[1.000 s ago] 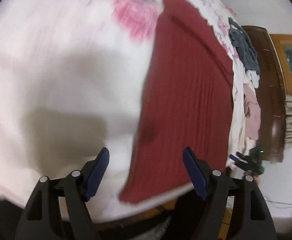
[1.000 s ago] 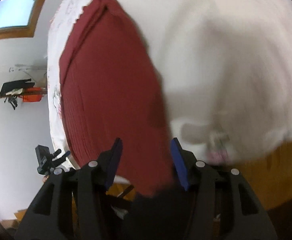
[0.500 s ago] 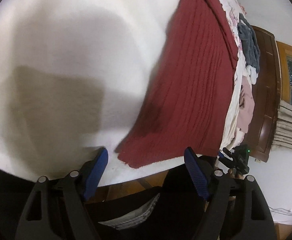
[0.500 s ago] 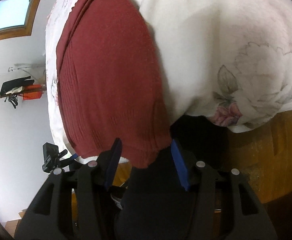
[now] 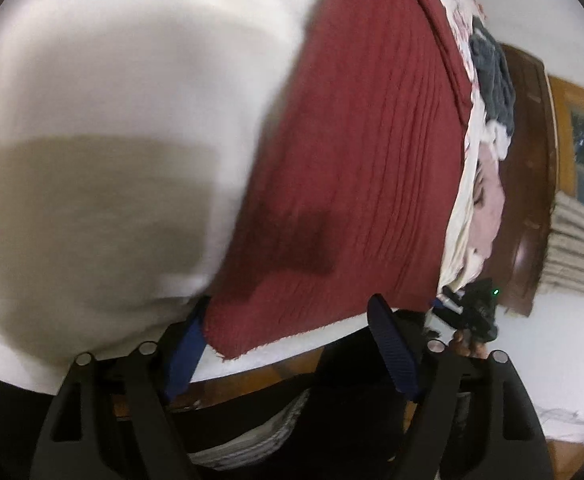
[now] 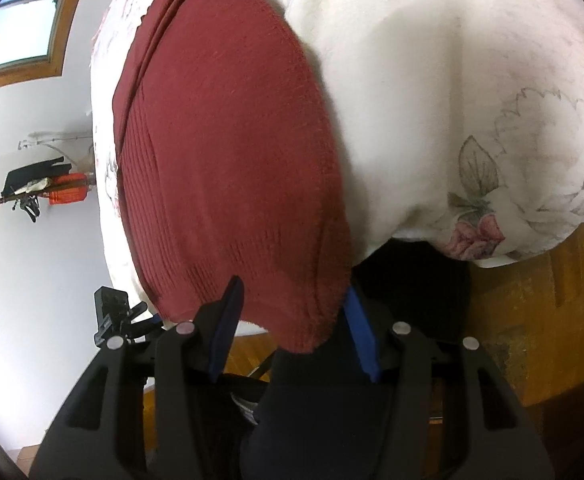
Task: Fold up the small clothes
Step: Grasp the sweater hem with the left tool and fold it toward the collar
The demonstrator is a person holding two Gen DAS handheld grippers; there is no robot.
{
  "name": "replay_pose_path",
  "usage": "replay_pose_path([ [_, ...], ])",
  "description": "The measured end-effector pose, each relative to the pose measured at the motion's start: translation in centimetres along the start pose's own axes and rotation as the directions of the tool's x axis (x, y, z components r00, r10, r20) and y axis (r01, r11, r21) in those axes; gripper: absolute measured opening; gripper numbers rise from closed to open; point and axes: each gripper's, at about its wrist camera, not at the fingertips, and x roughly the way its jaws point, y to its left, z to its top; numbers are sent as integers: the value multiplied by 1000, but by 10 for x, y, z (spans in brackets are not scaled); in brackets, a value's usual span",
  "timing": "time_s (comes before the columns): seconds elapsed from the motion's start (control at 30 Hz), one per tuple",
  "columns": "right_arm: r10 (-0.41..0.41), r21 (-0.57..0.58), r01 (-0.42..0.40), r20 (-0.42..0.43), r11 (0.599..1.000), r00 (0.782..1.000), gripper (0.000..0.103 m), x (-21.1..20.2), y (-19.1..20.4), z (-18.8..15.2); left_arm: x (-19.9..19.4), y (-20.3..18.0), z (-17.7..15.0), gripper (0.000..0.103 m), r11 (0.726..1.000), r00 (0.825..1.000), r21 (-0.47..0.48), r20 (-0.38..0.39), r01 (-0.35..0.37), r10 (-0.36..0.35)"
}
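The red knit garment [image 5: 355, 184] is lying flat at the near edge of the white bedspread [image 5: 132, 80]. The left gripper [image 5: 288, 344] and right gripper [image 6: 292, 320] are both gaping around its near hem corners, probably not yet pinching; each should be closing squarely on its corner before lifting.

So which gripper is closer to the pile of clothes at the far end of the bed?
Left. The pile of clothes shows beyond the left gripper, past the red garment; the right-wrist view doesn't show it.
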Motion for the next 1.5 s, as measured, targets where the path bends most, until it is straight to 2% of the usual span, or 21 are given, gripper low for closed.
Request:
replay_pose_path([
  [0.03, -1, -6, 1, -5, 1000, 1000, 51, 0, 1, 0, -1, 2, -1, 68, 1000, 1000, -5, 1, 2, -2],
  [0.07, 1, -10, -1, -10, 1000, 1000, 51, 0, 2, -1, -1, 2, -2, 61, 1000, 1000, -4, -2, 4, -4],
  [0.1, 0, -13, 0, -13, 1000, 1000, 51, 0, 4, -1, 0, 2, -4, 49, 1000, 1000, -2, -6, 7, -7],
  [0.13, -3, -18, 2, -15, 1000, 1000, 51, 0, 4, 0, 2, 2, -5, 41, 1000, 1000, 2, -15, 11, -11],
  [0.17, -2, -15, 1, -15, 1000, 1000, 50, 1, 6, 0, 4, 1, -7, 28, 1000, 1000, 8, -27, 7, -7],
  [0.2, 2, -11, -2, -15, 1000, 1000, 48, 2, 5, 0, 6, 1, -7, 20, 1000, 999, 8, -33, -1, 1],
  [0.27, 2, 1, -2, -13, 1000, 1000, 41, 3, 3, 1, 9, 4, -8, 12, 1000, 999, -1, -36, -14, 14],
  [0.3, -2, 4, 2, -14, 1000, 1000, 32, 4, 2, 1, 9, 5, -8, 10, 1000, 999, -13, -34, -14, 13],
  [0.33, -5, 5, 5, -17, 1000, 1000, 25, 4, 2, 2, 9, 6, -8, 9, 1000, 999, -20, -32, -3, 2],
  [0.37, 2, 6, -2, -24, 1000, 1000, 13, 5, 2, 1, 8, 6, -9, 7, 1000, 999, -23, -31, 12, -13],
  [0.47, -3, -13, 3, -14, 1000, 1000, 6, 1, 4, -1, 0, 2, -13, 7, 999, 999, -15, -12, 42, -42],
  [0.6, 21, -18, -20, 17, 1000, 1000, 5, -7, 6, -4, -20, -4, -19, 6, 994, 993, -14, 47, 106, -105],
  [0.73, 78, -32, -77, 57, 997, 995, 5, -24, 13, -6, -38, -13, -24, 6, 986, 982, -3, 95, 167, -166],
  [0.83, 122, -53, -117, 89, 992, 989, 5, -41, 22, -7, -56, -25, -29, 6, 970, 960, 9, 143, 243, -242],
  [0.93, 168, -74, -160, 113, 984, 979, 5, -55, 34, -5, -72, -39, -30, 6, 957, 941, 34, 176, 288, -289],
  [1.07, 209, -103, -195, 140, 975, 968, 5, -74, 51, 4, -92, -61, -23, 6, 943, 920, 69, 208, 326, -333],
  [1.23, 241, -144, -218, 170, 965, 955, 5, -94, 72, 20, -111, -85, -5, 6, 936, 908, 106, 229, 336, -352],
  [1.37, 242, -163, -213, 188, 963, 952, 5, -101, 90, 40, -119, -98, 13, 6, 934, 902, 108, 244, 341, -357],
  [1.5, 234, -169, -201, 206, 965, 950, 5, -106, 104, 64, -127, -104, 41, 6, 923, 885, 88, 263, 374, -384],
])
